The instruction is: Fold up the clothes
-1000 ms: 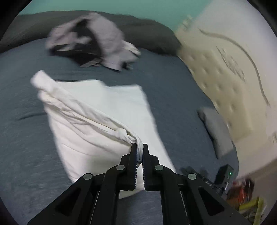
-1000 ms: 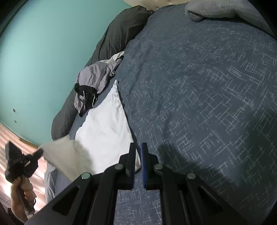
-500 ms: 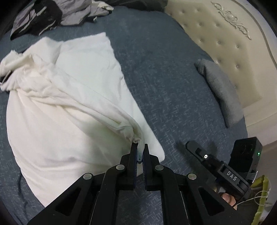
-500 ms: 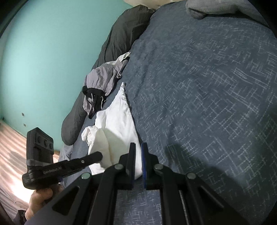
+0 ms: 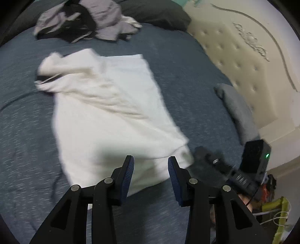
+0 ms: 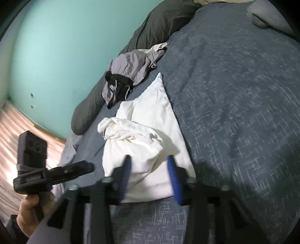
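A white garment (image 5: 105, 112) lies partly folded on the blue-grey bed (image 5: 24, 150), with a bunched end at its far left. My left gripper (image 5: 151, 163) hovers over its near edge, jaws opening, nothing pinched between the pads. In the right wrist view the same white garment (image 6: 148, 135) lies ahead of my right gripper (image 6: 150, 159), whose jaws are also opening and hold nothing. The left gripper (image 6: 85, 167) shows at the lower left of that view, in a person's hand (image 6: 31, 208). The right gripper's body (image 5: 215, 165) shows at the garment's near right corner.
A grey and black jacket (image 5: 80, 24) lies crumpled at the far side of the bed, against a dark bolster (image 5: 155, 13). A grey folded garment (image 5: 238, 112) rests by the cream tufted headboard (image 5: 243, 62). A teal wall (image 6: 65, 47) stands beyond the bed.
Both grippers have let go of the white garment and opened. The garment has dropped onto the bed, its lifted edge now lying flat. The left gripper came down towards the bed.
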{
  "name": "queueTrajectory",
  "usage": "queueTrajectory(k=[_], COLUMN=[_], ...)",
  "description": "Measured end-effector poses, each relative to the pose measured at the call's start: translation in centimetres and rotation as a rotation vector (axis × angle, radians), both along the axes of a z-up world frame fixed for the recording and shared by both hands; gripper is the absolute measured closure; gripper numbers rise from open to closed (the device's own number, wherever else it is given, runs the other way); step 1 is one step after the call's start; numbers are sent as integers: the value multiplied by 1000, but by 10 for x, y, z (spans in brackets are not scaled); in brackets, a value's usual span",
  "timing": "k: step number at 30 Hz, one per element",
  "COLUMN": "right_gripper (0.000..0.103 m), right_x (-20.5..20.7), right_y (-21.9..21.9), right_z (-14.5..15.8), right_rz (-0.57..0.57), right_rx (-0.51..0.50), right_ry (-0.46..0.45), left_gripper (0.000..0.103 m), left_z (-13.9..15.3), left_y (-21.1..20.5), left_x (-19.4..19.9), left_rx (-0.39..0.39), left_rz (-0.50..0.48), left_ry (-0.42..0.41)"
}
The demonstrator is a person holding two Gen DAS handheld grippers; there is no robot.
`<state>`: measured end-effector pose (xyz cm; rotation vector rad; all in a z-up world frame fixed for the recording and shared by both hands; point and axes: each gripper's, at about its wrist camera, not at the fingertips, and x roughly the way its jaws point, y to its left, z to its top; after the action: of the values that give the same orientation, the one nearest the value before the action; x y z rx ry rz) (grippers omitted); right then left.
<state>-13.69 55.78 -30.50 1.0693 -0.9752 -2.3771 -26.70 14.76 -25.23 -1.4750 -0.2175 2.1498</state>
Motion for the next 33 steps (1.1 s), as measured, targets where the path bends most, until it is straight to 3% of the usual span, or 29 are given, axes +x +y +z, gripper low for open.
queueTrajectory(k=[7,17,19,21,33], right_gripper=[59,59,74,97,100], right_x=[-20,-45,-47,-48,-19], right_y=[-5,-17,-16,-16,-8], right_z=[-9,-23,-27,-26,16], right_rz=[6,35,39,40,2], right_rx=[13,-23,-61,-61,-52], right_ry=[-54,-92,-84,-73,18], left_gripper=[61,61,61,61,62], left_z=[-31,-64,-66,-69,-83], left_y=[-52,-74,-76,-78,-85], left_x=[10,19,20,20,25], left_rx=[-62,-7,7,21,96], left_rz=[93,142,147,154,202], left_ry=[-38,-113,-127,-140,-189])
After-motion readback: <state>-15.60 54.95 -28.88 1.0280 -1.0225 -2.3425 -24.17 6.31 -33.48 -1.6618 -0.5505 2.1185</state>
